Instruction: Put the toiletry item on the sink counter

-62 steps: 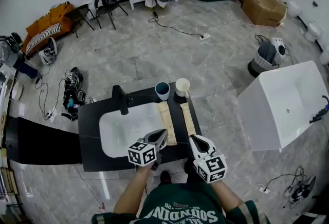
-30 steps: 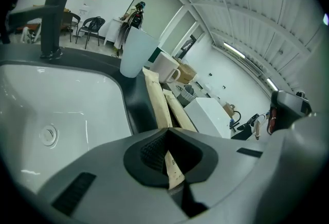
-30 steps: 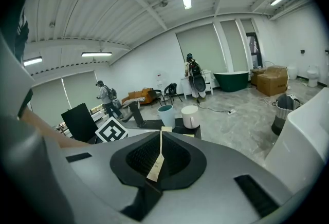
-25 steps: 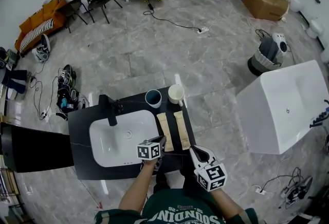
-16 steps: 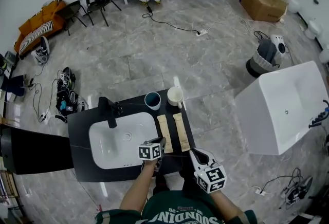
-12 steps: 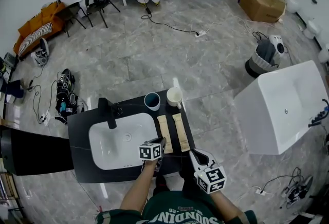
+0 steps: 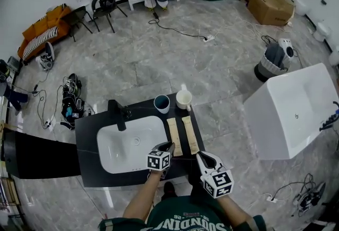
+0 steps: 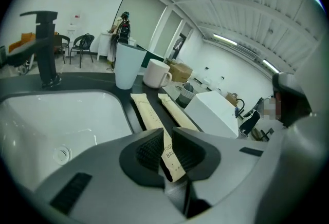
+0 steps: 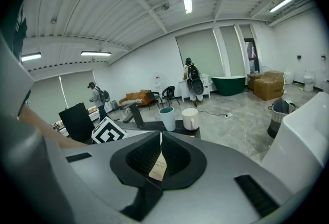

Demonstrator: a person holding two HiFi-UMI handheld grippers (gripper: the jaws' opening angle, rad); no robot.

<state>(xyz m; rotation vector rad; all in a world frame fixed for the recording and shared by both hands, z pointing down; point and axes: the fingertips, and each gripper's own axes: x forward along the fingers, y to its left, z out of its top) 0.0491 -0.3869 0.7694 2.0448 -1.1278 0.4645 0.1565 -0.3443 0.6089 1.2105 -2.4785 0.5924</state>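
Tan left packet point(image 7: 174, 134) is lying on the counter point(image 7: 90, 134), left claw point(image 8: 165, 148) clamping its near end; right claw point(image 9: 158, 156) is pinching the right packet point(image 9: 158, 168) by its tip, risking slipping.

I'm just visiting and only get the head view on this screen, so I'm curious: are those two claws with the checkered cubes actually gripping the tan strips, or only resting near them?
Observer: The left gripper is shut on the near end of the left packet, which lies along the sink counter.
Operator: And the other claw?
Observer: The right gripper is likewise shut on the right packet, which shows edge-on between its jaws.
Operator: Is anything written on the strips?
Observer: Yes. The left gripper view shows dark print on the left packet's near end, partly covered by the jaws.
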